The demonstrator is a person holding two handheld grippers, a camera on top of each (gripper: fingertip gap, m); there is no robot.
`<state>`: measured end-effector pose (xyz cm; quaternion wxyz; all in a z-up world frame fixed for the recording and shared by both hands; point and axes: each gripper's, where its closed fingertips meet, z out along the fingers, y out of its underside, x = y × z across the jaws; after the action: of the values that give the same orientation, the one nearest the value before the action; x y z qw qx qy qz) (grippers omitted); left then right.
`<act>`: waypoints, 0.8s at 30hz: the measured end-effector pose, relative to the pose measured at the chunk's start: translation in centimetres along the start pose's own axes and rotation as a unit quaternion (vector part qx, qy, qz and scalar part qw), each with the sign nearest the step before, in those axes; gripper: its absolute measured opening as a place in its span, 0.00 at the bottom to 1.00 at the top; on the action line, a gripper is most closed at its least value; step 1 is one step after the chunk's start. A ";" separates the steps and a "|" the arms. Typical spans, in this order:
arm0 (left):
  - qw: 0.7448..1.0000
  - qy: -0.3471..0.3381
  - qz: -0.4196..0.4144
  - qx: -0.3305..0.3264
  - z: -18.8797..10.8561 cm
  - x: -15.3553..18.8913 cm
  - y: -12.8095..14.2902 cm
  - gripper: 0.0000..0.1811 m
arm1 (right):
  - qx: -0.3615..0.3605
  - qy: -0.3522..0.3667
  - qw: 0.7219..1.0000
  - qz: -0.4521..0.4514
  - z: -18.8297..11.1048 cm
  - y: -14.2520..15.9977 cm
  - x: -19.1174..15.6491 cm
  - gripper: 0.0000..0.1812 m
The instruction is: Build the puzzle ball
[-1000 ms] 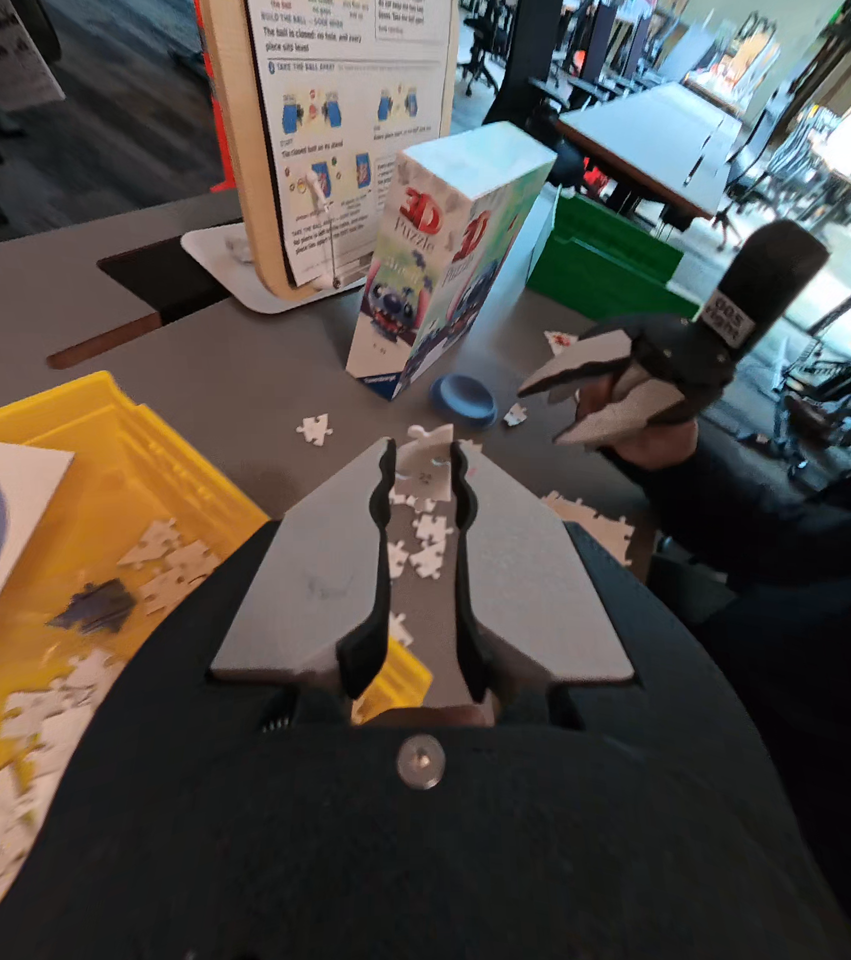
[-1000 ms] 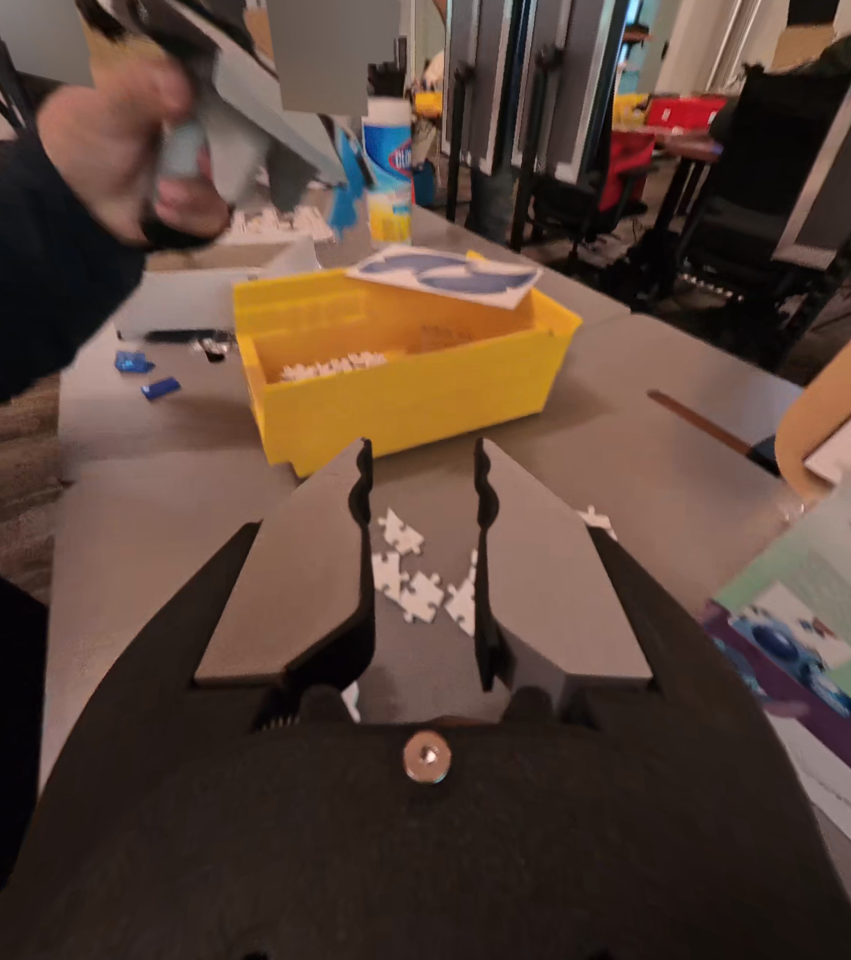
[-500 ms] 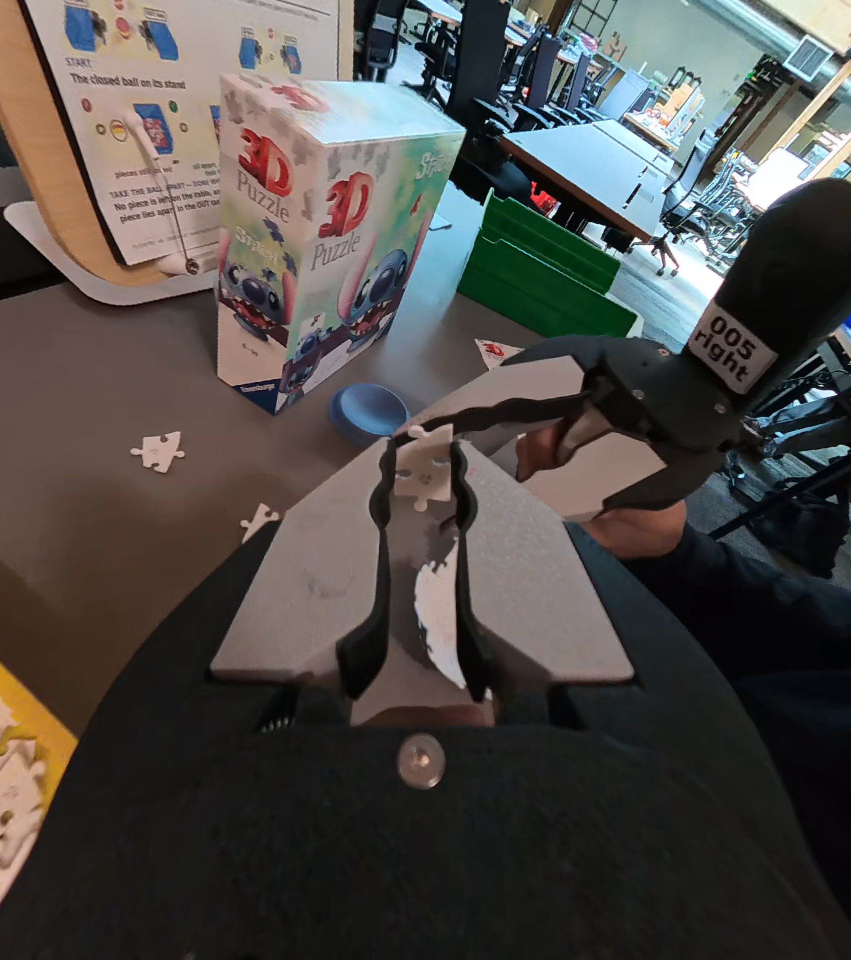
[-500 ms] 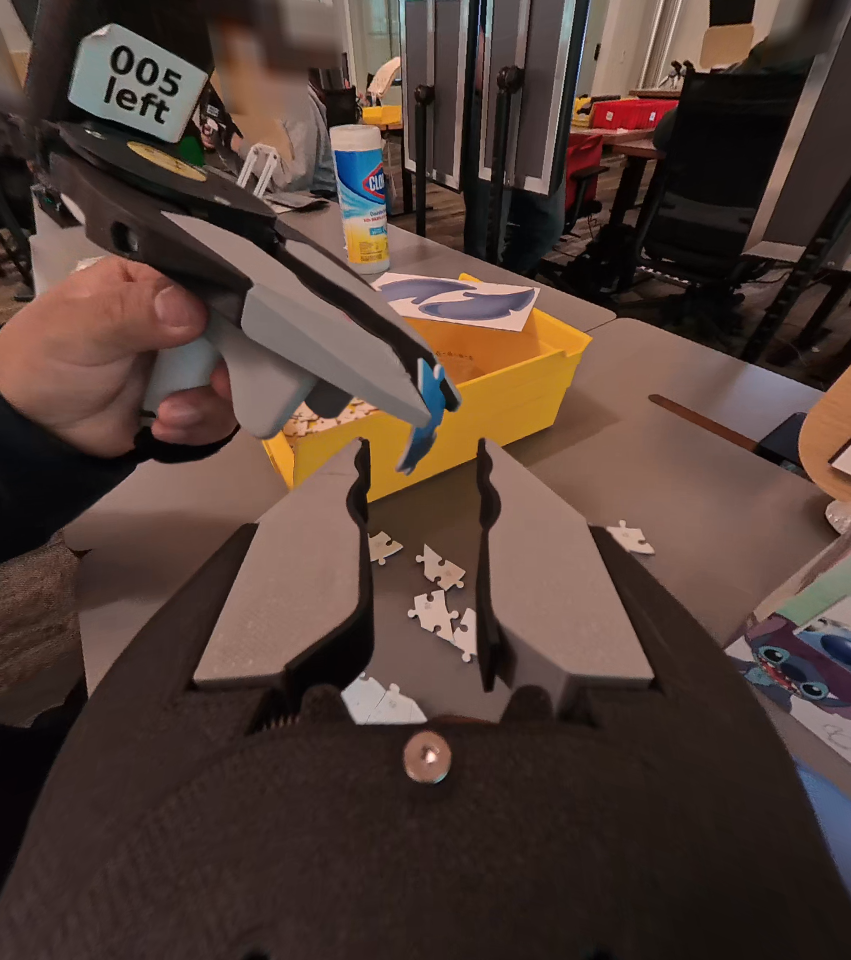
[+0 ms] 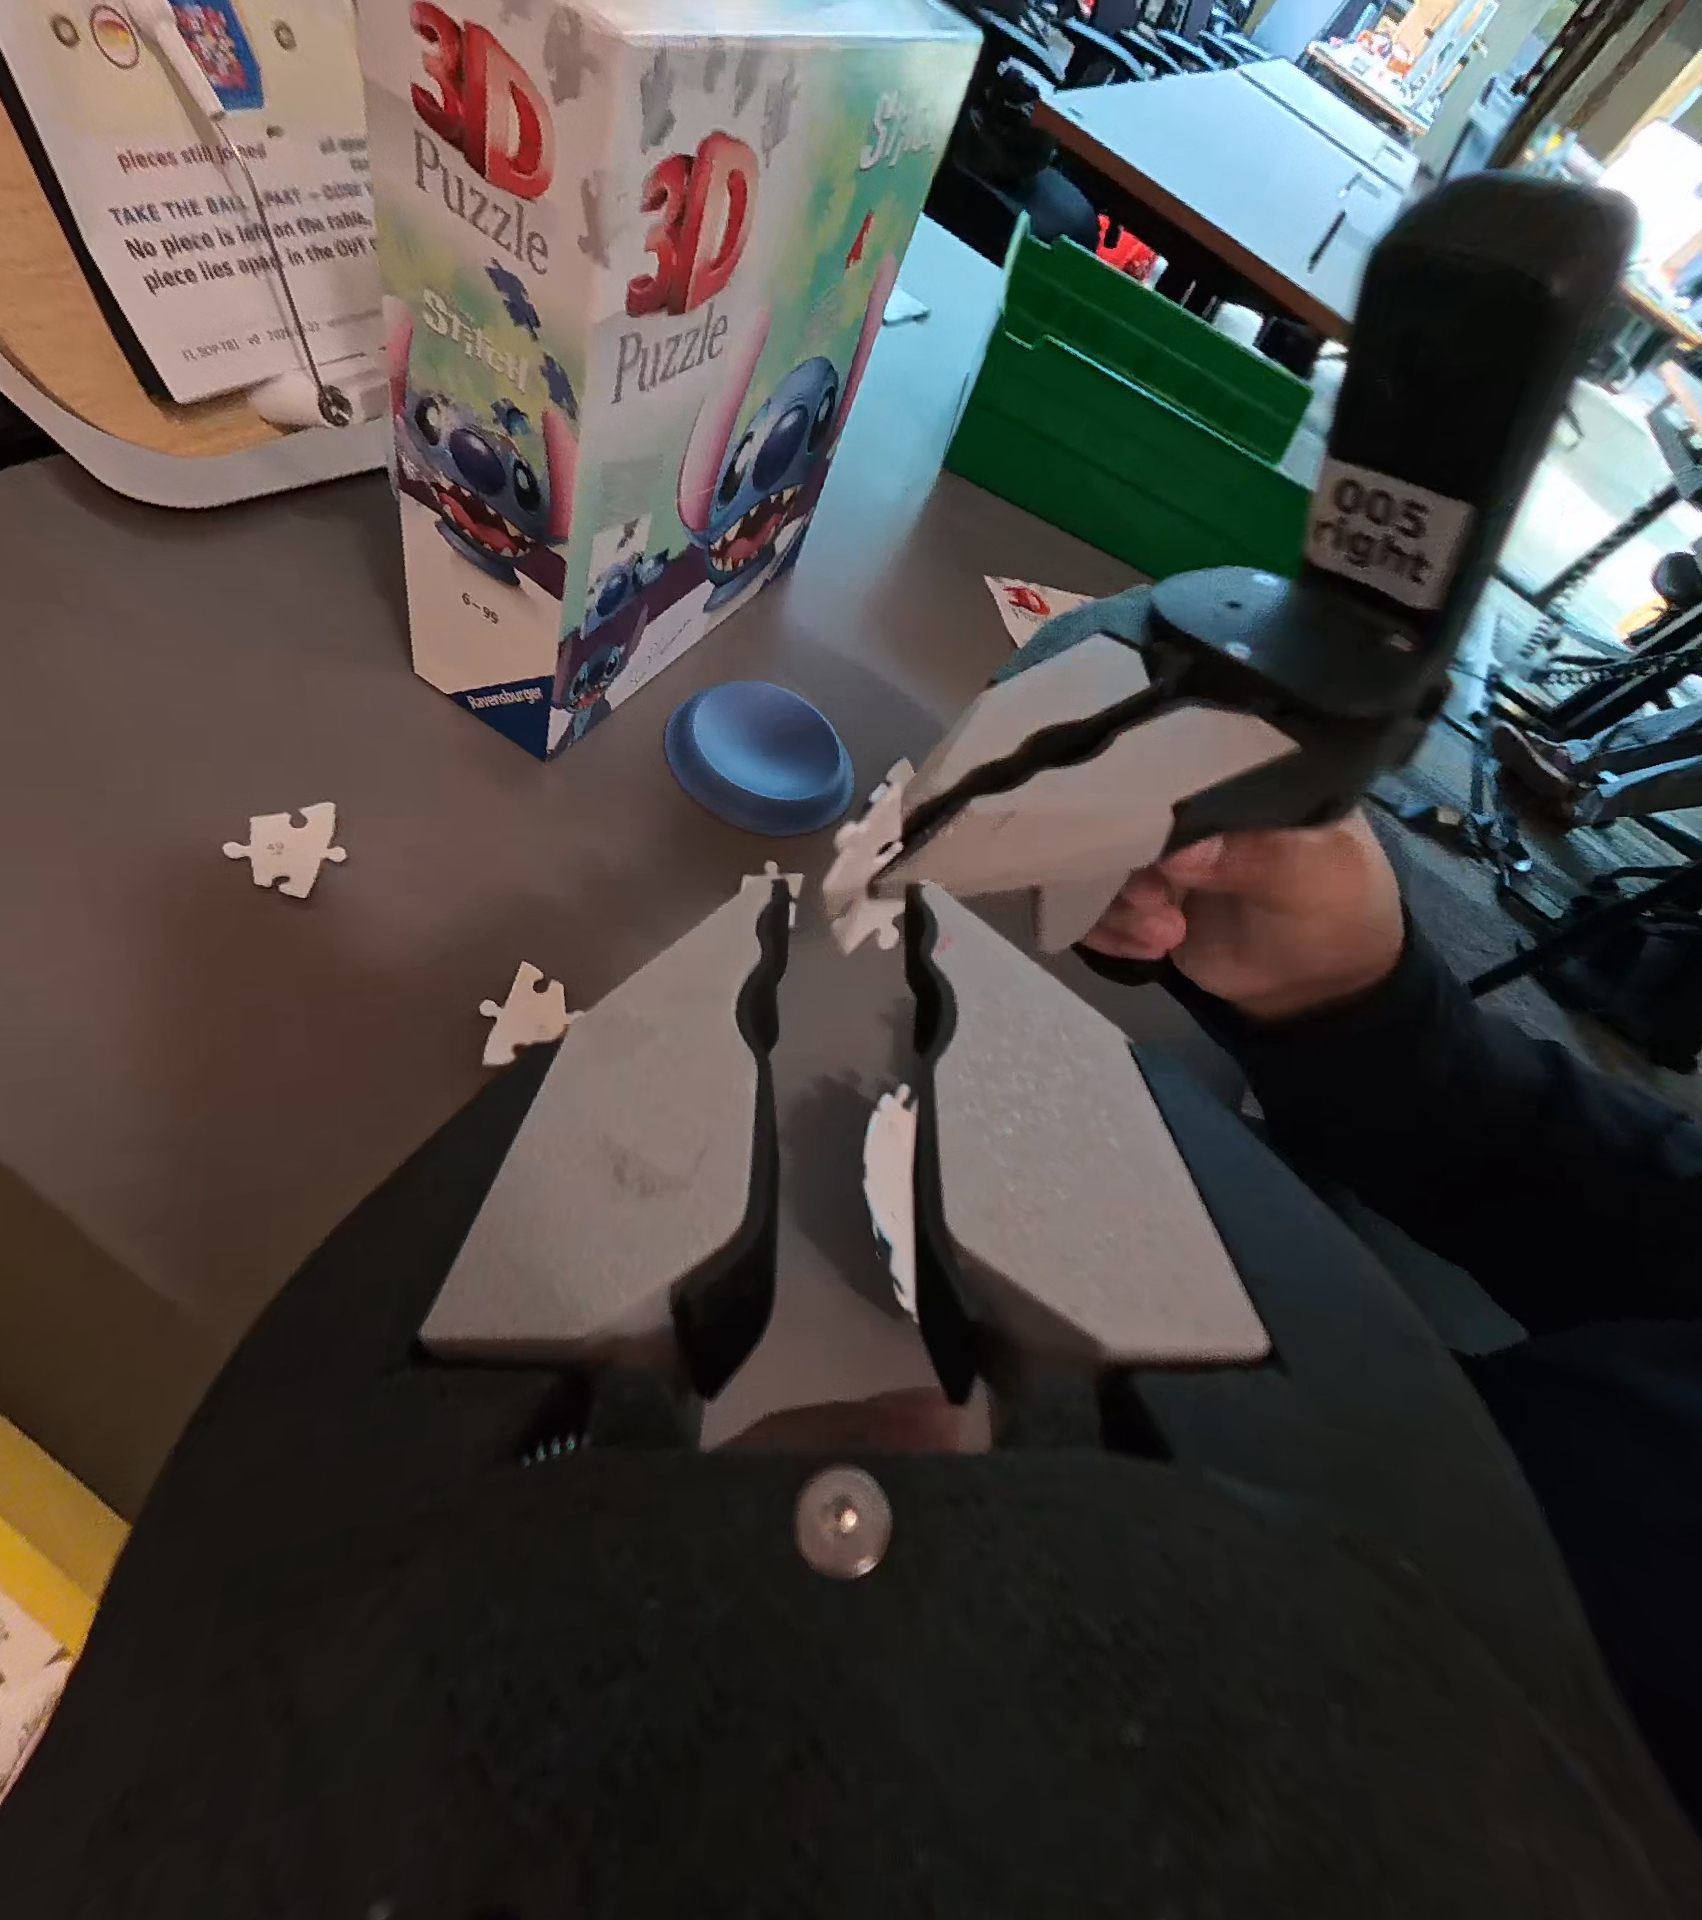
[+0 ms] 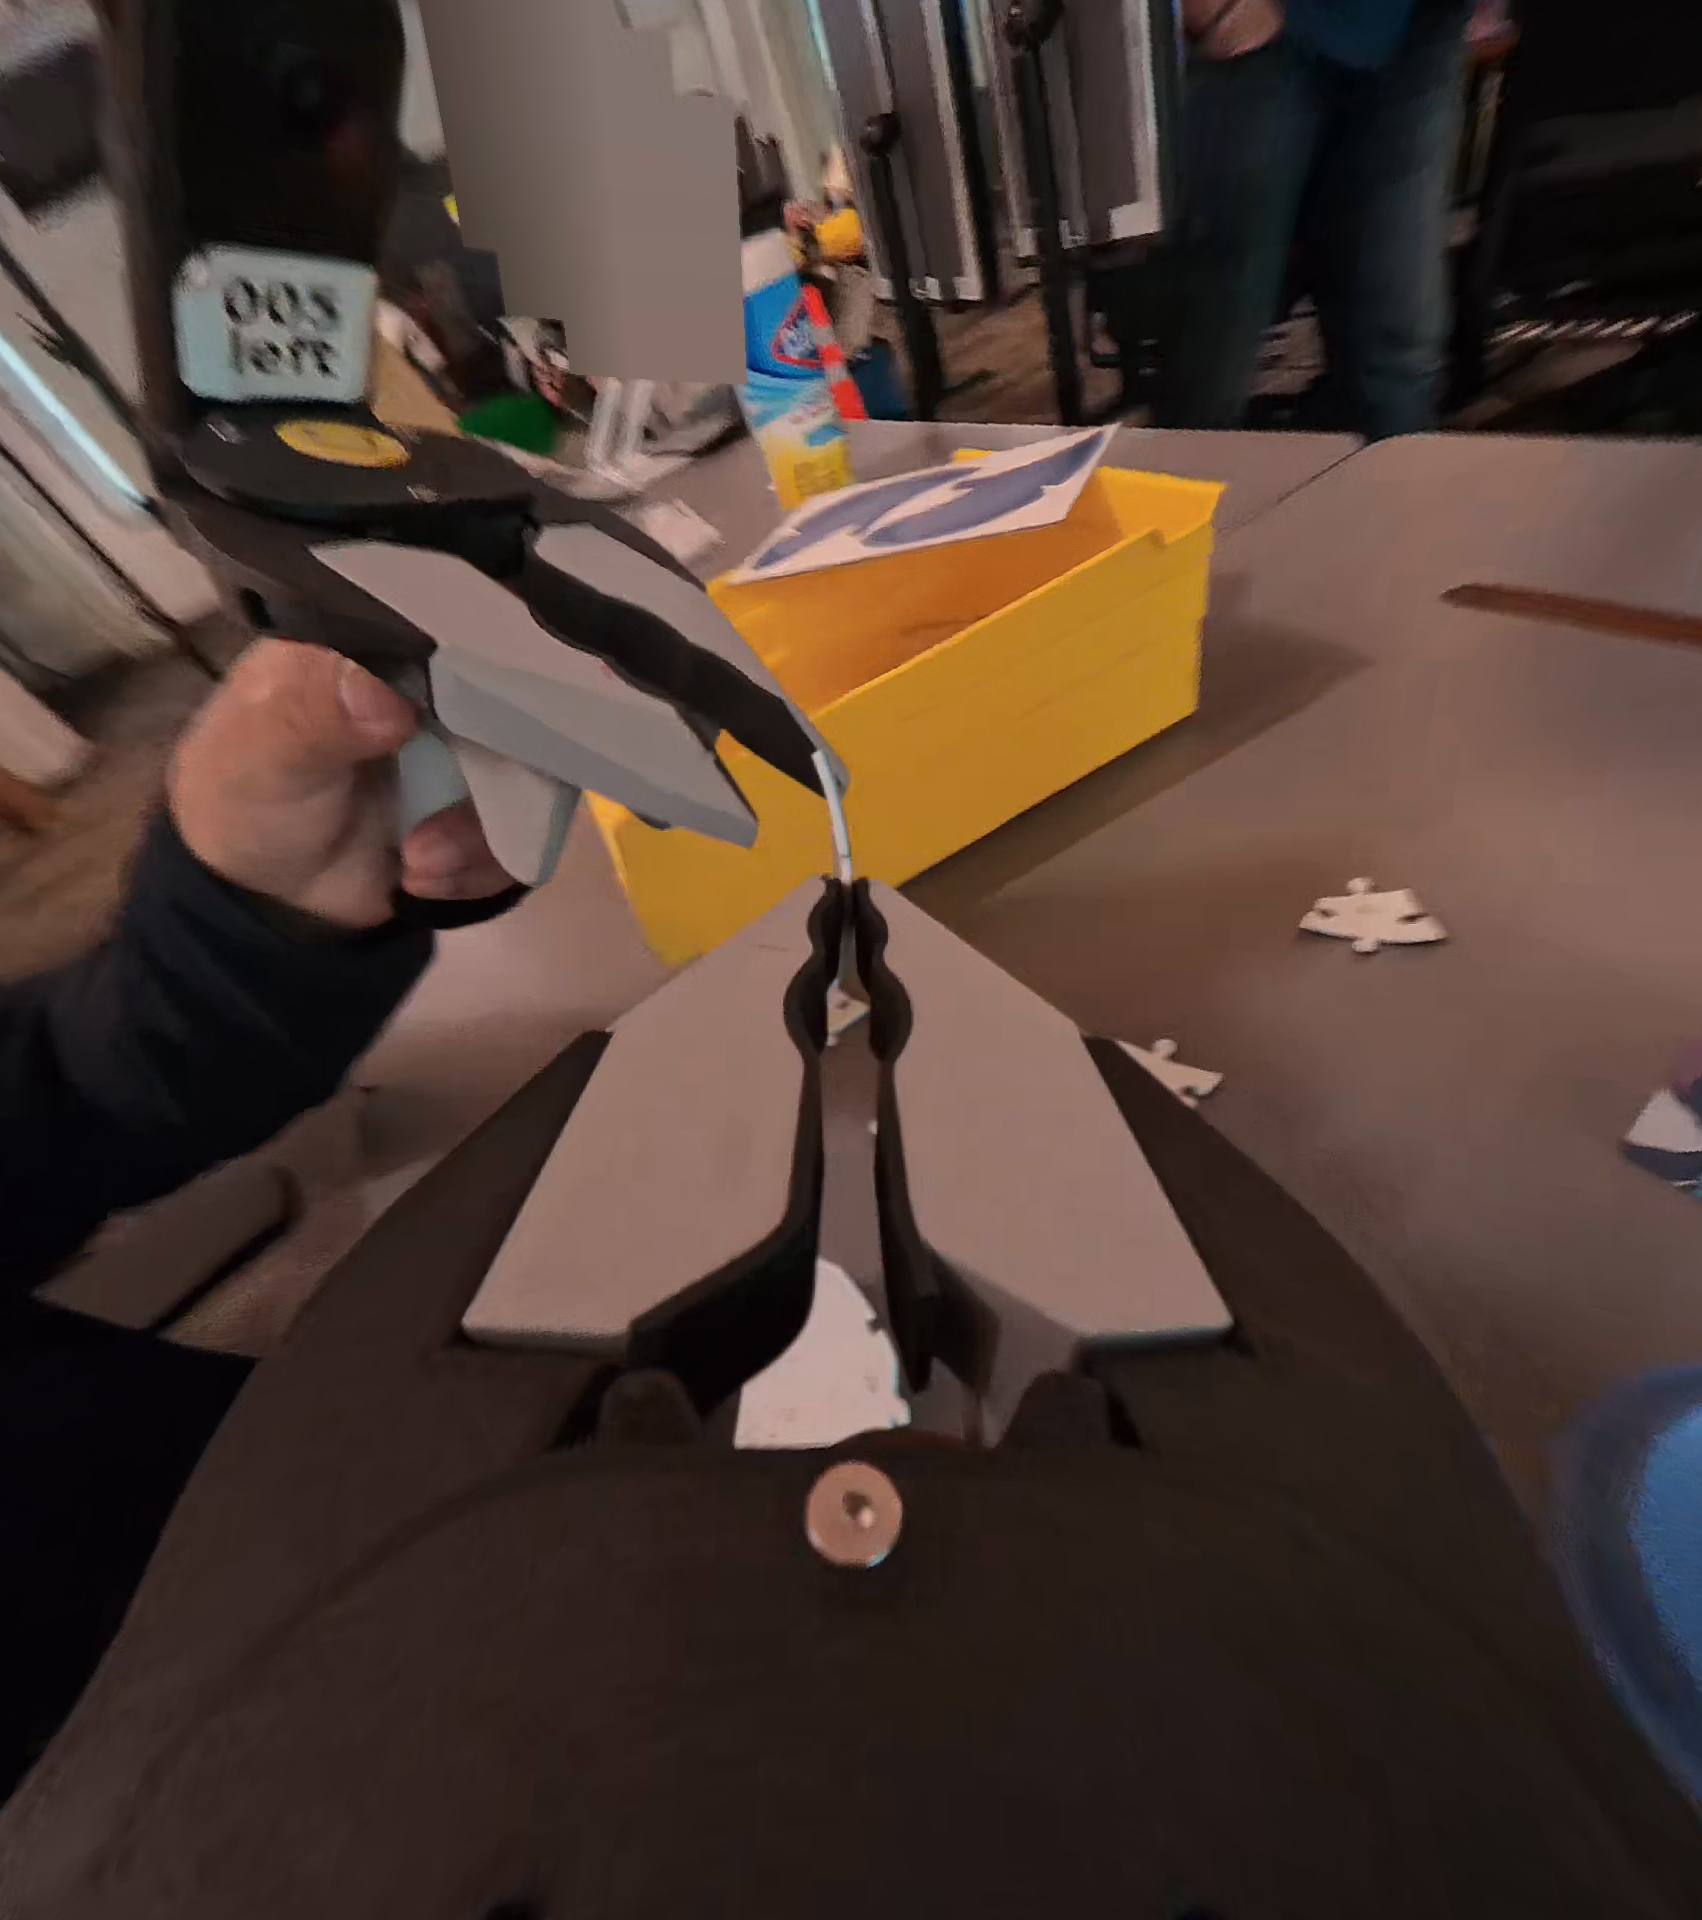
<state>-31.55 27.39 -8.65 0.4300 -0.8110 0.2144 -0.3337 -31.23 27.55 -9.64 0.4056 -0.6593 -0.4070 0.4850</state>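
Note:
In the left wrist view my right gripper (image 5: 894, 847) reaches in from the right and is shut on a white puzzle piece (image 5: 862, 883). The piece's lower end hangs between my left gripper's (image 5: 847, 899) fingertips. It lies close to the right one, and a gap shows between it and the left pad, so the left stands open around it. In the right wrist view my right gripper (image 6: 844, 891) pinches the piece (image 6: 839, 831) edge-on. The piece curves up to the tip of the left gripper (image 6: 805, 758). The blue stand (image 5: 759, 753) sits by the puzzle box (image 5: 639, 343).
Loose white pieces (image 5: 286, 847) (image 5: 525, 1023) (image 6: 1372, 914) lie on the grey table (image 5: 151, 727). A yellow bin (image 6: 982, 707) with a printed sheet (image 6: 930, 499) on it stands behind. An instruction board (image 5: 151, 208) and green bins (image 5: 1117, 416) stand at the back. The grippers are tip to tip, or close to it.
The right gripper came in open around the piece held across the left's fingertips and shut on it. The piece has tilted and no longer spans the left's pads.

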 end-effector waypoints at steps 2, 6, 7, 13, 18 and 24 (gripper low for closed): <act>1.000 0.019 -0.010 -0.016 0.3 0.1 0.5 0.12 | 0.018 -0.057 0.996 0.068 -0.4 -0.1 0.2 0.00; 0.998 0.051 -0.022 -0.029 1.5 0.6 1.0 0.11 | 0.038 -0.145 0.975 0.164 -0.7 0.0 0.5 0.00; 0.998 0.054 -0.022 -0.029 1.8 0.6 1.0 0.11 | 0.039 -0.157 0.971 0.177 -0.7 0.2 0.5 0.00; 0.996 0.077 -0.013 -0.045 2.7 0.7 1.4 0.02 | 0.047 -0.207 0.952 0.222 -0.9 0.3 0.6 0.00; 0.993 0.095 -0.011 -0.068 3.0 0.9 2.1 0.00 | 0.035 -0.213 0.952 0.216 -1.1 0.7 0.8 0.00; 0.991 0.095 -0.008 -0.093 3.5 0.7 2.9 0.00 | 0.037 -0.191 0.965 0.177 -1.0 0.5 1.0 0.01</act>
<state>-28.70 27.31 -12.28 0.3276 -0.8136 0.2782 -0.3916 -29.97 28.16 -10.24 0.2522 -0.6001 -0.3354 0.6810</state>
